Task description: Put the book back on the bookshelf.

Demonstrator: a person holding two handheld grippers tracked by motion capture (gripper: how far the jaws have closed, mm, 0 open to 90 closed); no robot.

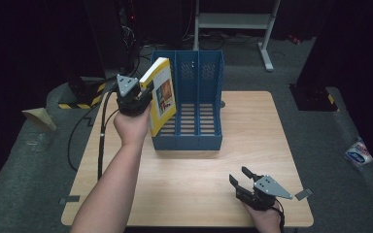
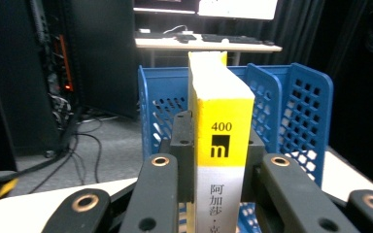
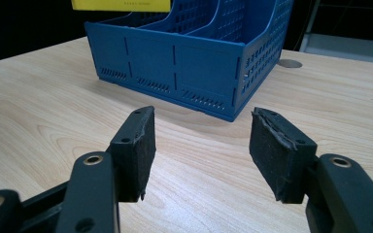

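Note:
A yellow-and-white book (image 1: 160, 97) is held upright over the left compartment of the blue file rack (image 1: 196, 104), its lower corner at the rack's left wall. My left gripper (image 1: 141, 94) is shut on the book's spine end. In the left gripper view the book's spine (image 2: 222, 160) stands between the black jaws, with the blue rack (image 2: 301, 111) behind it. My right gripper (image 1: 240, 178) rests near the table's front right edge, open with nothing in it. In the right gripper view its pads (image 3: 136, 150) stand apart above the bare wood, facing the rack (image 3: 184, 68).
The wooden table (image 1: 184, 179) carries the rack at its far middle. A cable (image 1: 101, 141) trails from the left gripper down the table's left side. Dark equipment and a white frame (image 1: 233, 22) stand beyond the table. A packet (image 1: 358, 153) lies on the floor at right.

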